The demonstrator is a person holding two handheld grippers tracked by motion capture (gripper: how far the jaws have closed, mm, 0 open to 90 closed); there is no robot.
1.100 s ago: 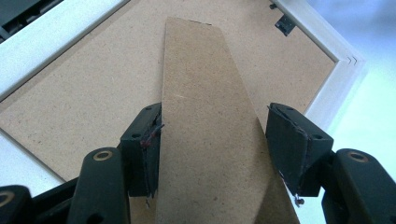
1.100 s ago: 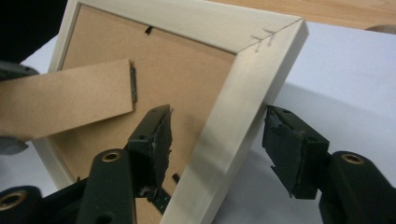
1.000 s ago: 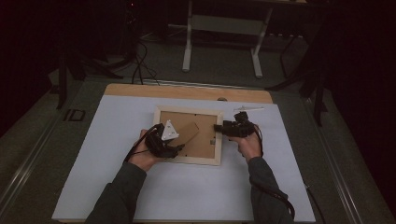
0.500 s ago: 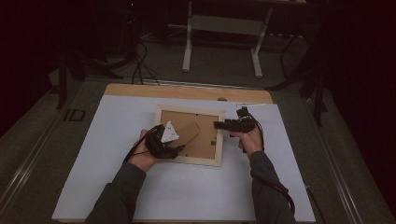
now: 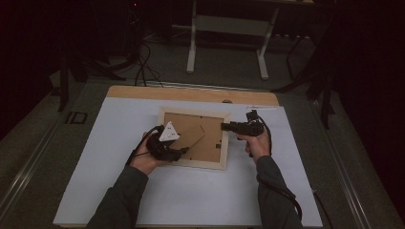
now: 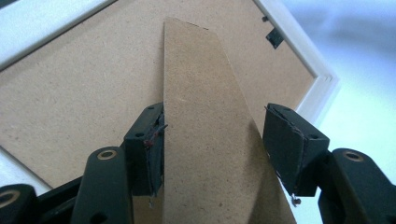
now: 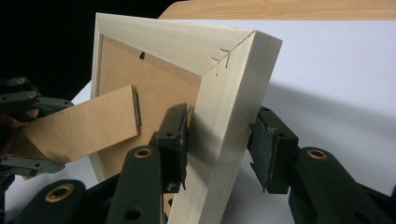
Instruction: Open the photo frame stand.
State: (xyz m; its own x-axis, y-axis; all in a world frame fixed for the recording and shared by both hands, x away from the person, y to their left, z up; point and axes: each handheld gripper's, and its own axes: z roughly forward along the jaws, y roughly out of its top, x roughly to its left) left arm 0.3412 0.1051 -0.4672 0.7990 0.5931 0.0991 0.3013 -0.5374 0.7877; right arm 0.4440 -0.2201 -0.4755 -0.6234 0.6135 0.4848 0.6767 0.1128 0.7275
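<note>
On the white table the picture frame lies back-up; the right gripper, jaws closing, straddles its side rail, one pad apart; the left gripper, spread, flanks the stand flap, which points toward the frame's middle.

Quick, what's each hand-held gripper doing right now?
Left hand-held gripper: open, jaws astride the cardboard stand, one pad touching.
Right hand-held gripper: open, jaws just been closing around the picture frame rail, not yet clamped.
</note>
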